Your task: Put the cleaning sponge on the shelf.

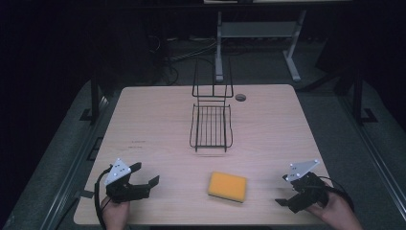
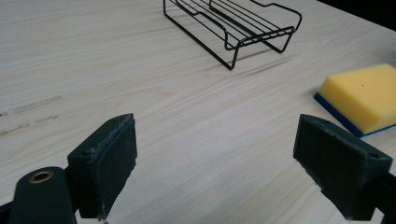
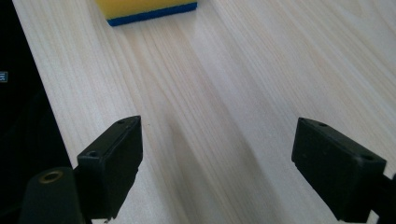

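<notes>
Looking down from the high view, we see a pale wood-grain table with a rectangular sponge lying flat near its front edge. The sponge has a soft yellow foam top and rounded corners. Beyond the sponge, toward the far edge, stands a black wire rack, made of thin parallel rods with an upright wire back.

To the left of the sponge and well apart from it, a hand holds the left gripper, its jaws spread wide and holding nothing. To the right of the sponge, also well apart, another hand holds the right gripper, its jaws likewise spread and empty. Each gripper carries a grey three-cornered plate on top.

The left gripper view adds detail that the high view lacks: the sponge has a thin blue layer under the yellow foam, and the rack stands raised on bent wire feet. The jaw pads look like dark, slightly fuzzy blocks (with frayed edges).

The right gripper view shows the long streaks of the table grain and, at the top, the sponge's blue underside edge resting on the wood.
</notes>
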`<control>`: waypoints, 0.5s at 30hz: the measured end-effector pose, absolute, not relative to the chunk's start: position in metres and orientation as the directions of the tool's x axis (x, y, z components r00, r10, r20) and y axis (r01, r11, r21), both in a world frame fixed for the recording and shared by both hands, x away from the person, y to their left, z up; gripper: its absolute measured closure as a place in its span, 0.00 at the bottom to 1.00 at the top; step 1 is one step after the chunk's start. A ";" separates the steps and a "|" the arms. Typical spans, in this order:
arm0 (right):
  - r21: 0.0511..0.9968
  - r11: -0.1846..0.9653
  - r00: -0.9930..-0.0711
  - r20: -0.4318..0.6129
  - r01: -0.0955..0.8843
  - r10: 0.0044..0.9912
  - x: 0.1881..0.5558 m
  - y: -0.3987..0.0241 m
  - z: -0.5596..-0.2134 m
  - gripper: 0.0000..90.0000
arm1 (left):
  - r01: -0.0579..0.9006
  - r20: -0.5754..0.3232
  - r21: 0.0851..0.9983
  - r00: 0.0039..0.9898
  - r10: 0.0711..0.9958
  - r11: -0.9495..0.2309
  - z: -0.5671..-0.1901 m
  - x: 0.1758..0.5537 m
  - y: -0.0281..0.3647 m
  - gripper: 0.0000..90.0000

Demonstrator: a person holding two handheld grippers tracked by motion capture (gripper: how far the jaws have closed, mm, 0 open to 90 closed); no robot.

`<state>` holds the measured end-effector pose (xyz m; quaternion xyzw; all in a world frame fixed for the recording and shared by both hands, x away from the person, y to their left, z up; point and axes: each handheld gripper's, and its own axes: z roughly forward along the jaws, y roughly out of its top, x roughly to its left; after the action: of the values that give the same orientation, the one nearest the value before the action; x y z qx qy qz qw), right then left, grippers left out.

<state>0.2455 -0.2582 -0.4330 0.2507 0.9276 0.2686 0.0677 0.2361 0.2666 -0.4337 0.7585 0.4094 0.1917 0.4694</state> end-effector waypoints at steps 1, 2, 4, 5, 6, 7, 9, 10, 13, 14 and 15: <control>0.533 0.731 -0.866 0.007 0.427 0.500 0.246 -0.258 -0.433 0.18 | 0.440 -0.092 0.869 0.592 0.801 -0.225 -0.433 0.236 0.266 0.14; 0.533 0.730 -0.866 0.009 0.427 0.500 0.246 -0.257 -0.432 0.18 | 0.439 -0.092 0.870 0.592 0.801 -0.225 -0.433 0.236 0.266 0.14; 0.533 0.732 -0.869 0.011 0.424 0.495 0.246 -0.257 -0.432 0.18 | 0.440 -0.092 0.869 0.592 0.801 -0.225 -0.433 0.236 0.266 0.14; 0.533 0.732 -0.869 0.012 0.425 0.495 0.247 -0.256 -0.432 0.17 | 0.440 -0.091 0.869 0.591 0.801 -0.226 -0.433 0.236 0.266 0.14; 0.534 0.734 -0.872 0.014 0.421 0.490 0.247 -0.255 -0.432 0.17 | 0.440 -0.094 0.870 0.589 0.803 -0.222 -0.433 0.236 0.266 0.14; 0.533 0.736 -0.874 0.015 0.418 0.485 0.248 -0.254 -0.432 0.17 | 0.440 -0.095 0.871 0.588 0.803 -0.220 -0.433 0.236 0.266 0.14; 0.528 0.742 -0.877 0.011 0.413 0.480 0.248 -0.252 -0.433 0.17 | 0.439 -0.089 0.869 0.592 0.801 -0.227 -0.433 0.236 0.267 0.14; 0.525 0.744 -0.877 0.013 0.414 0.480 0.248 -0.251 -0.433 0.17 | 0.441 -0.092 0.869 0.591 0.802 -0.225 -0.434 0.236 0.267 0.14; 0.521 0.754 -0.886 0.010 0.400 0.464 0.248 -0.245 -0.433 0.17 | 0.440 -0.096 0.871 0.591 0.801 -0.220 -0.434 0.236 0.268 0.14; 0.520 0.761 -0.892 0.006 0.389 0.453 0.249 -0.240 -0.431 0.17 | 0.441 -0.093 0.869 0.592 0.801 -0.225 -0.434 0.236 0.268 0.14; 0.520 0.761 -0.892 0.006 0.389 0.453 0.249 -0.240 -0.431 0.17 | 0.442 -0.092 0.868 0.592 0.801 -0.227 -0.434 0.235 0.268 0.14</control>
<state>0.2487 -0.2405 -0.4314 0.2248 0.9363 0.2630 0.0601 0.2354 0.2680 -0.4341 0.7594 0.4090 0.1917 0.4683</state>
